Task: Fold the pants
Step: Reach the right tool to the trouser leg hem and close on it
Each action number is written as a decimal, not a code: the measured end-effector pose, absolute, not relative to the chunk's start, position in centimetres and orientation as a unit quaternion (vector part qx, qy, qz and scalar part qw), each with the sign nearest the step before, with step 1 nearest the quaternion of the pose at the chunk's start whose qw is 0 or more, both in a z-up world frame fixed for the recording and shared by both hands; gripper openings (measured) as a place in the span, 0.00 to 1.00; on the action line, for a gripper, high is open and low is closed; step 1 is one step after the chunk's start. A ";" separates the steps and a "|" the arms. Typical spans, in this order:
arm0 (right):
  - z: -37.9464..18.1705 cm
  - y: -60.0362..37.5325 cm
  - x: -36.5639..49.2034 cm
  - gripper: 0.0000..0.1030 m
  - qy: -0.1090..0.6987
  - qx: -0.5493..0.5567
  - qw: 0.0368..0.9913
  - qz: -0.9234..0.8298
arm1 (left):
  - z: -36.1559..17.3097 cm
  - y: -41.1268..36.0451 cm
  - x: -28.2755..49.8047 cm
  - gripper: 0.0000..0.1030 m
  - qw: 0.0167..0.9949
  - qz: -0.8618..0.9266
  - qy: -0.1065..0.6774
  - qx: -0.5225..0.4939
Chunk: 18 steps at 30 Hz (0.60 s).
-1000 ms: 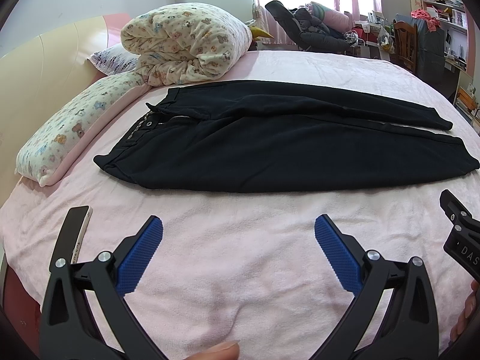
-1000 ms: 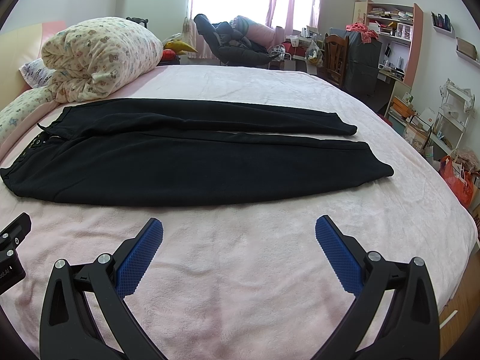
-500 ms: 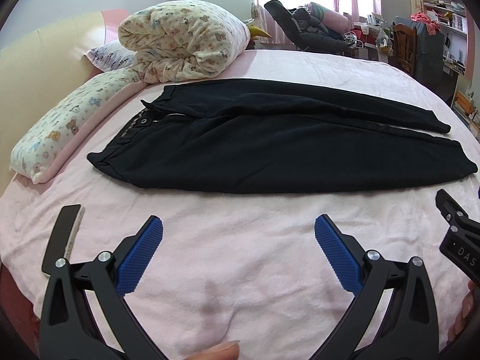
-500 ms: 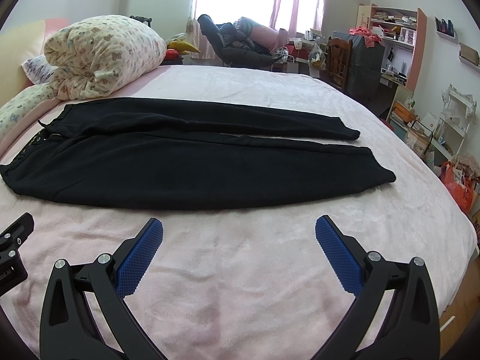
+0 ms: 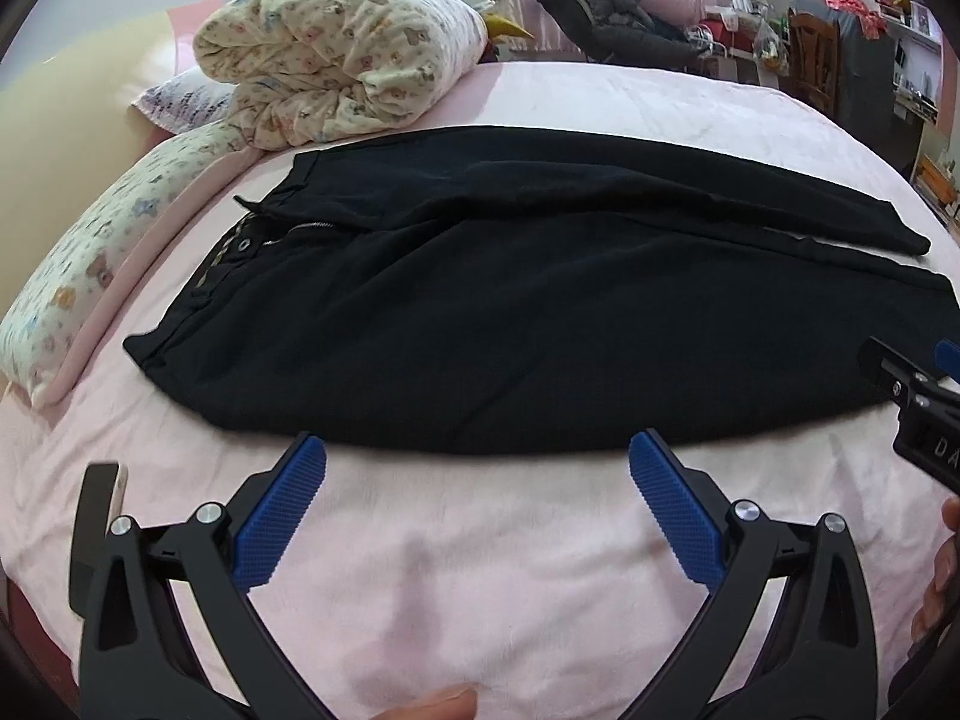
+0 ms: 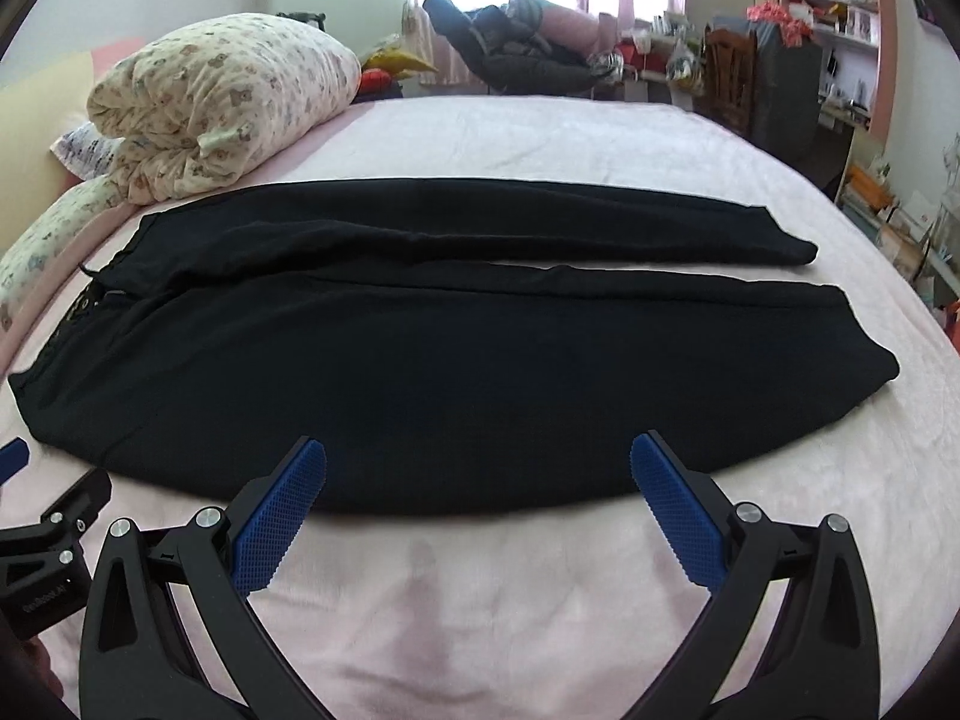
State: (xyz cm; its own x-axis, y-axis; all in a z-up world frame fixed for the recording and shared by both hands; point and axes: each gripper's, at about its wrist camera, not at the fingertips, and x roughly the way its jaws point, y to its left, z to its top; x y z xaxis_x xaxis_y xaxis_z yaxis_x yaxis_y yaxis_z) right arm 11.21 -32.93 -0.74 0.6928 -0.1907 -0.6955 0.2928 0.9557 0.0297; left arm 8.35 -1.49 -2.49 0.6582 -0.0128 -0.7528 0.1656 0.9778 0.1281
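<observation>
While both claws hover low over a pink bed [image 5: 540,570], each is spread wide and grips nothing. The left claw [image 5: 477,462] and right claw [image 6: 478,462] have blue fingertips just at the near edge of the black pants [image 6: 420,372]. The pants lie flat and unfolded across the bed, waistband to the left near a rolled quilt [image 5: 336,54], legs stretching right.

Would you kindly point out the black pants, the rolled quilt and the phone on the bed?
black pants [image 6: 456,384]: right wrist view, on the nearer leg.
rolled quilt [image 5: 336,54]: left wrist view, on its patterned top.
phone [image 5: 99,516]: left wrist view, on its dark face, near the bed's edge.
</observation>
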 end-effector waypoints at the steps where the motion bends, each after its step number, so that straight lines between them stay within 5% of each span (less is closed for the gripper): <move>1: -0.2 -33.2 11.6 0.99 0.377 0.072 0.914 -0.132 | -1.9 -1.4 8.7 0.98 0.903 -0.053 0.418 0.090; 18: 7.8 -48.9 19.1 0.99 0.469 0.279 0.823 -0.155 | 4.0 0.4 15.9 0.98 0.858 -0.122 0.495 0.066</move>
